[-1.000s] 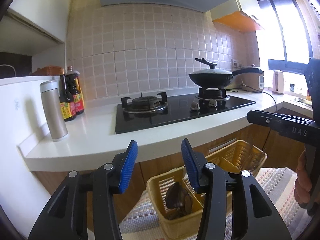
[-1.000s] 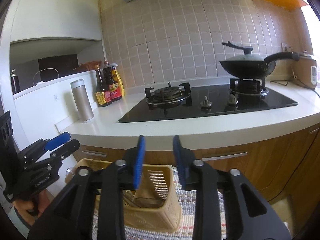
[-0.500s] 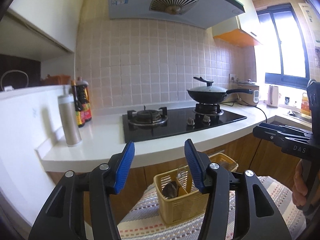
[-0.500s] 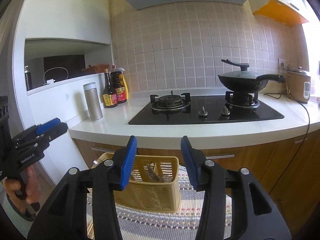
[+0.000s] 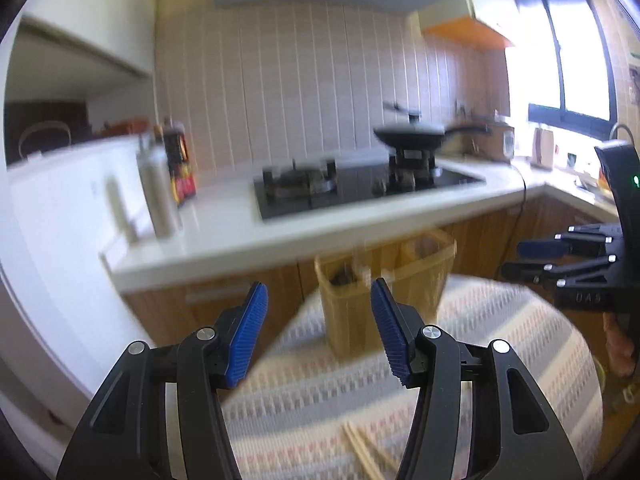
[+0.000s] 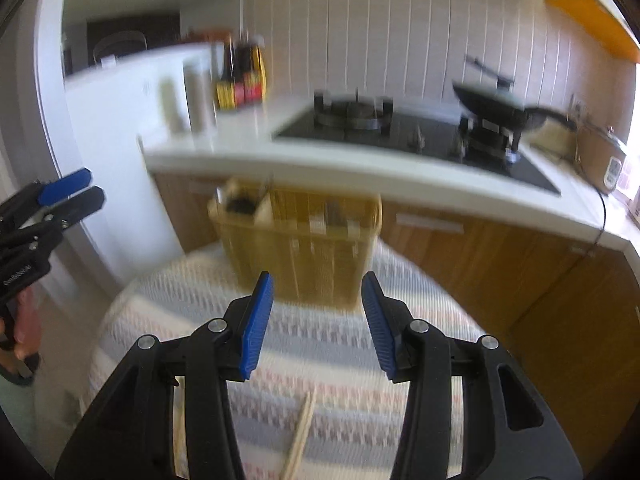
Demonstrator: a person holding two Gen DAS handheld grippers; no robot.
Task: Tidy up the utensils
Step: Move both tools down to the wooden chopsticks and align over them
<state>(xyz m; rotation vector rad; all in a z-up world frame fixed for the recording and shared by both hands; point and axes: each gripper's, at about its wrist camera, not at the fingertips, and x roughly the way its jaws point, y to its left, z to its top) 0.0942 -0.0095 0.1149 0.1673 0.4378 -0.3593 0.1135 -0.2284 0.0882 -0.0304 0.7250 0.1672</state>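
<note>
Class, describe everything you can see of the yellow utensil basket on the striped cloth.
The yellow basket looks like slatted plastic, rectangular, upright, and open at the top. Dividers split it into compartments. A dark utensil, probably a spoon, sits in its left end compartment in the right wrist view; motion blur hides what the other compartments hold. It stands on the striped cloth, in front of the wooden cabinets under the white counter. Neither gripper touches it.
</note>
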